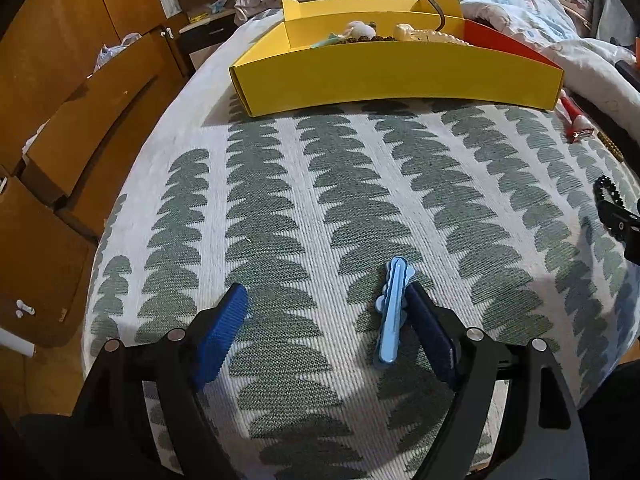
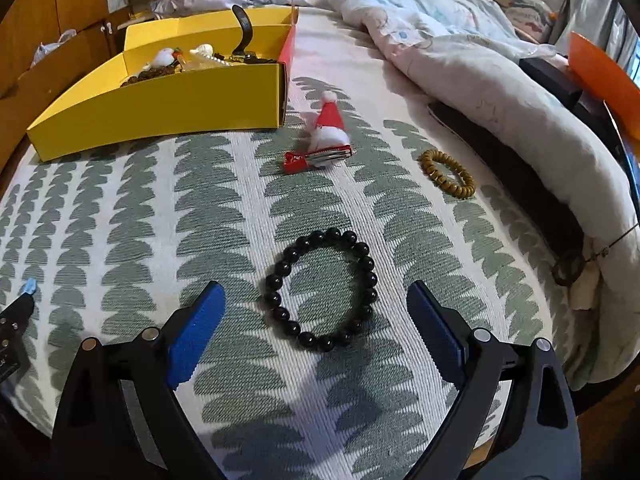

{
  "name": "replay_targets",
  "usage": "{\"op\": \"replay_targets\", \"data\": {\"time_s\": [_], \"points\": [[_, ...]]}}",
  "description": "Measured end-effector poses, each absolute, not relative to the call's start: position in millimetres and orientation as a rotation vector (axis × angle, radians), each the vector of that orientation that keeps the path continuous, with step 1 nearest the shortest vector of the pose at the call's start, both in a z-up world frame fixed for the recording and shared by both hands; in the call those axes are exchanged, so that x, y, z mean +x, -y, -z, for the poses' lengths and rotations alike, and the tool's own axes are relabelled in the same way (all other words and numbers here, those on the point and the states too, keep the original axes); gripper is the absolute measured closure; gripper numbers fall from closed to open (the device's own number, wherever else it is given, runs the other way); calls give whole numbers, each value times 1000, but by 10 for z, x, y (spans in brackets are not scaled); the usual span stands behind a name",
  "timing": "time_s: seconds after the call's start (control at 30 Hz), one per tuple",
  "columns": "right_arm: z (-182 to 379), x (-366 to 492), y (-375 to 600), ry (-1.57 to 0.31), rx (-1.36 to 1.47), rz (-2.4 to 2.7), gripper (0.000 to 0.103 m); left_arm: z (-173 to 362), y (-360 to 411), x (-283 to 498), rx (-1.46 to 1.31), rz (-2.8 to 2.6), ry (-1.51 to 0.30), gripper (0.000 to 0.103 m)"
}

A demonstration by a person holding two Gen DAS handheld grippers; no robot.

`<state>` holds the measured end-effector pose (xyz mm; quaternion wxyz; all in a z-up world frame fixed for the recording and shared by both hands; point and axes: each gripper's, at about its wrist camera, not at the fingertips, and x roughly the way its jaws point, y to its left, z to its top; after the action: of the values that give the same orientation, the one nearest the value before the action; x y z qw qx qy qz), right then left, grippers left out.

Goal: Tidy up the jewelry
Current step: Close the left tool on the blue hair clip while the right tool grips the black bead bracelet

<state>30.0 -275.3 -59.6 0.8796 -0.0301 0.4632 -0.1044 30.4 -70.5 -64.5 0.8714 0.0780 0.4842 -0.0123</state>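
Observation:
A light blue hair clip (image 1: 394, 312) lies on the patterned cover, between my open left gripper's (image 1: 326, 316) pads and against the right pad (image 1: 430, 332). A black bead bracelet (image 2: 320, 288) lies flat between the pads of my open right gripper (image 2: 316, 312). A Santa hair clip (image 2: 326, 136) and a mustard coil hair tie (image 2: 448, 174) lie farther off. The yellow box (image 1: 400, 76) holds several pieces; it also shows in the right wrist view (image 2: 160, 112).
A rumpled duvet (image 2: 500, 92) borders the right side. Brown cardboard boxes (image 1: 80, 128) and wooden furniture stand left of the bed. The Santa clip (image 1: 574, 118) and the black bracelet (image 1: 604, 192) show at the left view's right edge.

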Motion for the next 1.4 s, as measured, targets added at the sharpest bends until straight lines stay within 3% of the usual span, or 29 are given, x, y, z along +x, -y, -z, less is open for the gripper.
{"op": "replay_targets", "data": {"time_s": [0.37, 0.53, 0.73, 0.8, 1.0, 1.03, 1.2, 1.4], "points": [[762, 394, 2829, -983, -42, 217, 12, 673, 754, 274, 206, 9, -990, 23], [760, 396, 2873, -986, 0, 196, 15, 654, 743, 268, 199, 30, -995, 29], [742, 374, 2932, -995, 55, 165, 32, 631, 648, 271, 183, 49, -1005, 48], [726, 362, 2963, -998, 76, 160, 39, 624, 613, 281, 180, 50, -1009, 61], [693, 324, 3066, -1002, 126, 150, 55, 612, 521, 303, 149, 67, -1018, 78], [690, 319, 3077, -1003, 132, 148, 57, 604, 511, 309, 144, 70, -1018, 87], [676, 294, 3123, -1002, 165, 130, 71, 572, 459, 340, 96, 98, -1032, 87], [635, 271, 3157, -993, 194, 113, 80, 519, 390, 337, 49, 120, -1030, 87]]}}
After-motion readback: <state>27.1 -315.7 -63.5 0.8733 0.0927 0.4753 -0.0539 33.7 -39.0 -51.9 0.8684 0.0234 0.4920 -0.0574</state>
